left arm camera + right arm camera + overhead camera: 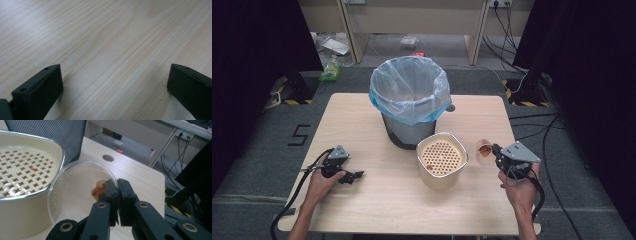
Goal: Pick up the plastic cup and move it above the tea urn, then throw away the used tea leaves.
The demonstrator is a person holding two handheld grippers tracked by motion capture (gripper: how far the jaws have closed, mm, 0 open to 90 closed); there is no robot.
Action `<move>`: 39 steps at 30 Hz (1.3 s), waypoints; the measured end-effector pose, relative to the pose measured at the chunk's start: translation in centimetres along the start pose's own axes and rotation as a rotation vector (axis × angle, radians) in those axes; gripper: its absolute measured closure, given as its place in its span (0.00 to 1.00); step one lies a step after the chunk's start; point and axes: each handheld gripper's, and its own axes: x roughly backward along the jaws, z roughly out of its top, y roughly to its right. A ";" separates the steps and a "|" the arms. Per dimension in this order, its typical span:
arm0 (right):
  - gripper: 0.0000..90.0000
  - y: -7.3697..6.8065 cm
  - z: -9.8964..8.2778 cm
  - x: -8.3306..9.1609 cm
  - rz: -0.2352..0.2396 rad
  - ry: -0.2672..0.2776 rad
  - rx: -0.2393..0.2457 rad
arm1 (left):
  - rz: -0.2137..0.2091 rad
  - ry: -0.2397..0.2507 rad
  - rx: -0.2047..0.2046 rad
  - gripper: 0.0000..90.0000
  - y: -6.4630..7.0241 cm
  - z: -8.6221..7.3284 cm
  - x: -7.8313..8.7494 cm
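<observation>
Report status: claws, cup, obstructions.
Left claw open, low over bare table. Right claw shut on clear plastic cup's rim, food scraps inside. Cream perforated container beside cup; lined bin behind.

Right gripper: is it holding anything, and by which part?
Yes: the right gripper is shut on the clear plastic cup, pinching its rim. The left gripper holds nothing.
</observation>
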 end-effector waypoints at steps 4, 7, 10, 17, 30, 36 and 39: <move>0.97 0.4 0.8 0.1 -0.020 0.027 0.004 | 0.000 0.000 0.000 0.00 0.0 0.0 0.0; 0.97 0.5 1.4 0.0 -0.023 0.051 0.014 | 0.000 0.000 0.000 0.00 0.0 0.0 0.0; 0.97 0.3 2.3 -0.2 -0.023 0.074 0.032 | 0.001 0.000 0.000 0.00 0.0 0.0 0.0; 0.97 -1.0 4.5 -1.1 -0.022 0.107 0.112 | 0.003 -0.001 -0.005 0.00 0.0 0.0 0.0; 0.97 -5.3 7.2 -3.1 -0.134 0.198 0.403 | 0.002 0.000 -0.002 0.00 0.0 0.0 0.0; 0.97 -6.4 7.2 -4.0 -0.164 0.248 0.451 | 0.002 0.000 -0.003 0.00 0.0 0.0 0.0; 0.97 -6.7 6.9 -4.2 -0.197 0.275 0.468 | 0.002 0.000 -0.002 0.00 0.0 0.0 0.0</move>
